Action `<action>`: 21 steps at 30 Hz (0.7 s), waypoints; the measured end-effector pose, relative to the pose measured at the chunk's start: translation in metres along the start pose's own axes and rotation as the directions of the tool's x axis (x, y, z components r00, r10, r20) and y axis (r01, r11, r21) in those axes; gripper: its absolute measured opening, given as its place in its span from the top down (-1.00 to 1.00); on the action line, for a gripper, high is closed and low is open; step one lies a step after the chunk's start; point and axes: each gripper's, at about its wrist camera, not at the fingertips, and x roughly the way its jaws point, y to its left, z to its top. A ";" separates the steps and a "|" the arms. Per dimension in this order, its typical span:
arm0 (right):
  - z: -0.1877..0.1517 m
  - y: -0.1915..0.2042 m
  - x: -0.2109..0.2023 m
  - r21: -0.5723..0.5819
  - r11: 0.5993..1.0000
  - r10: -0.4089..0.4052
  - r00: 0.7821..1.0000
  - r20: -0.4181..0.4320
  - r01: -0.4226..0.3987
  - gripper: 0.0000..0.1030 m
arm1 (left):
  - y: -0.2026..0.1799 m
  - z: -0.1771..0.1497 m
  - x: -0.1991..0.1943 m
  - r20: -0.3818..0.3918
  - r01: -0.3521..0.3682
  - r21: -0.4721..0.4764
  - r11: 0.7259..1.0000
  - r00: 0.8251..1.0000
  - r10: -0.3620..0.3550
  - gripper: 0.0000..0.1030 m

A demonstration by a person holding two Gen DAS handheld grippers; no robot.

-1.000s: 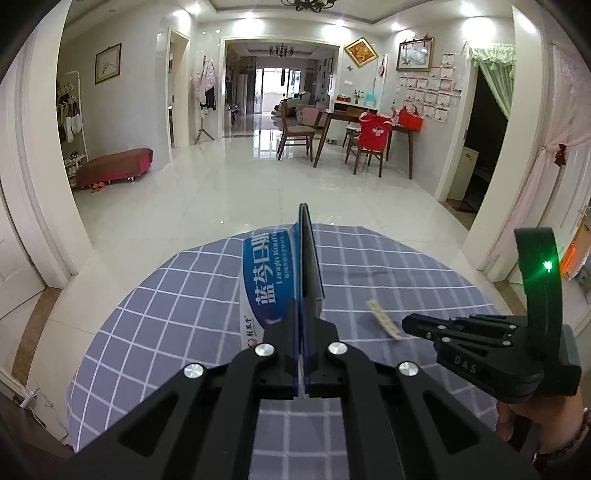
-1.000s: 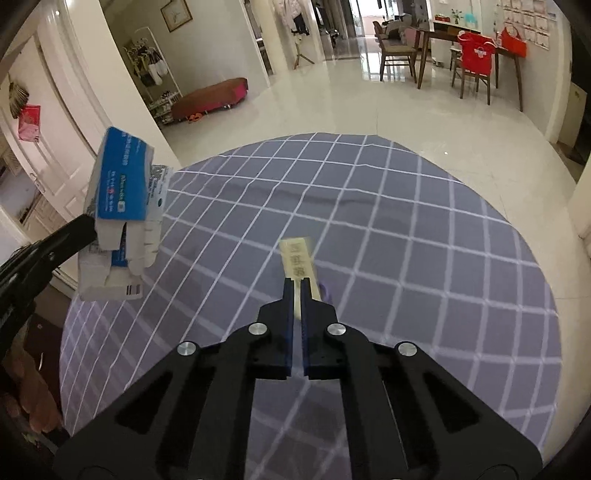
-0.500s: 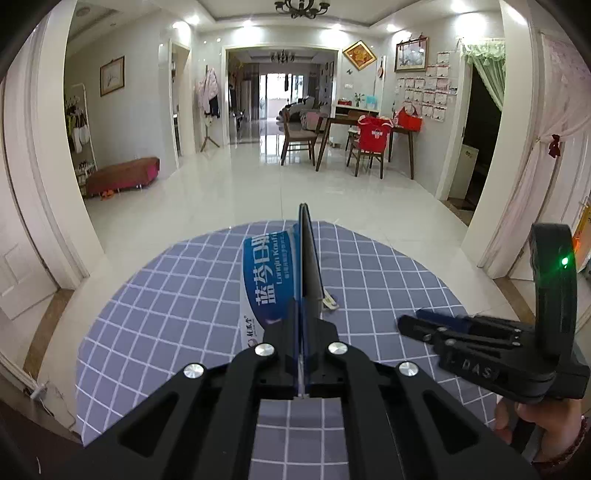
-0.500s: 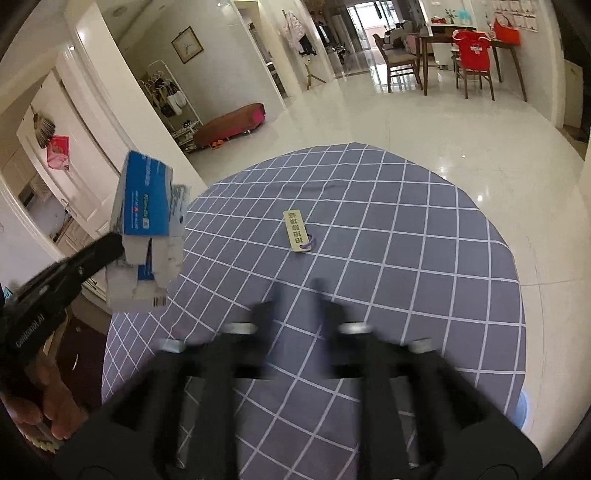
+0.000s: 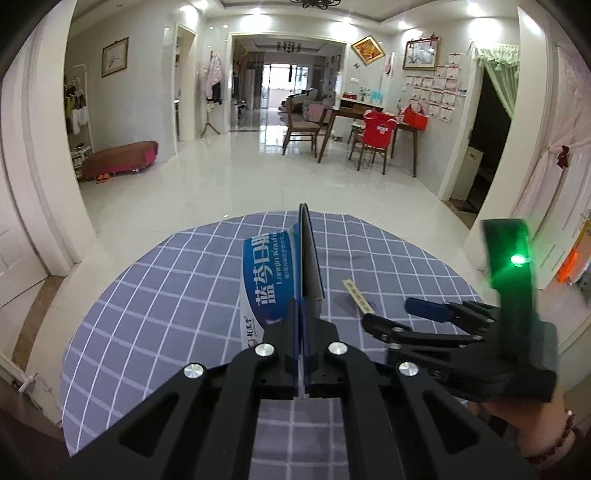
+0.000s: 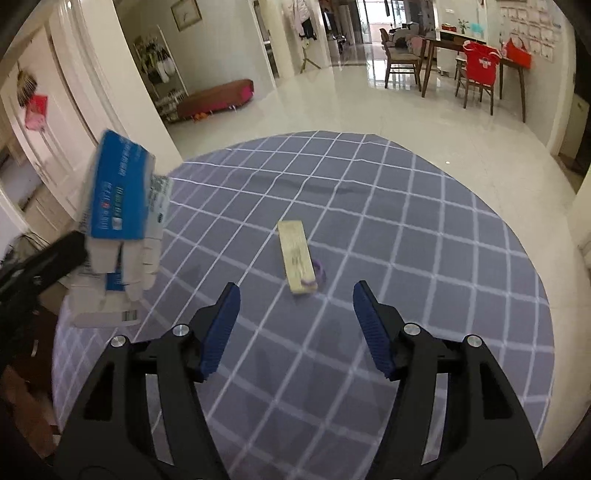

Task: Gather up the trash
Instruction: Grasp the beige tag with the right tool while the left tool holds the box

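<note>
One box (image 5: 273, 280) clamped in our left hand-held gripper (image 5: 301, 332) | right hand-held gripper (image 6: 293, 325) gaping, empty | we are leaving one wrapper (image 6: 297, 256) lying on the surface (image 6: 424, 258)

Round desk (image 5: 177, 295) with grey-blue checked cloth fills the lower half of both views. Glossy white tile floor (image 5: 240, 184) beyond it. Left wrist view: low maroon bench (image 5: 120, 158) at middle left, orange slippers beside it. Wooden dining table (image 5: 373, 122) and chairs at centre right; one chair (image 5: 375, 142) carries a red garment; red bag (image 5: 415, 114) sits on the table. Framed pictures (image 5: 421, 55) on the upper right wall, green curtain (image 5: 498, 74) at far right. Chandelier (image 5: 314, 3) at the top edge.
</note>
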 end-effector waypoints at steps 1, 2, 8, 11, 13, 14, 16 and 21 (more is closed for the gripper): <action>0.004 0.002 0.006 -0.003 1.000 -0.006 1.000 -0.004 0.006 -0.22 | 0.007 0.003 0.005 0.003 0.015 0.000 1.000 1.000 -0.015 0.97; 0.008 0.004 0.012 -0.004 1.000 -0.019 1.000 -0.009 0.019 -0.23 | 0.013 0.005 0.008 0.002 0.028 0.001 1.000 1.000 -0.028 0.97; 0.025 0.013 0.041 -0.039 0.994 -0.107 0.993 -0.054 0.105 0.36 | 0.035 0.018 0.028 -0.016 0.102 0.025 0.994 0.995 -0.102 0.97; 0.026 0.007 0.042 -0.019 0.994 -0.109 0.992 -0.056 0.108 0.67 | 0.040 0.022 0.034 -0.022 0.133 0.035 0.991 0.991 -0.132 0.97; 0.021 0.003 0.038 0.006 0.994 -0.106 0.993 -0.045 0.107 0.67 | 0.041 0.023 0.037 -0.027 0.151 0.046 0.987 0.988 -0.150 0.97; 0.020 0.002 0.036 0.013 0.994 -0.105 0.994 -0.039 0.106 0.68 | 0.040 0.024 0.037 -0.027 0.156 0.057 0.986 0.988 -0.155 0.97; 0.012 -0.003 0.027 0.048 0.994 -0.093 0.995 -0.025 0.094 0.68 | 0.036 0.025 0.035 -0.024 0.171 0.074 0.982 0.985 -0.170 0.97; -0.009 -0.004 -0.006 0.128 0.991 -0.040 0.999 0.000 0.040 0.68 | 0.023 0.018 0.020 -0.019 0.224 0.091 0.970 0.975 -0.224 0.97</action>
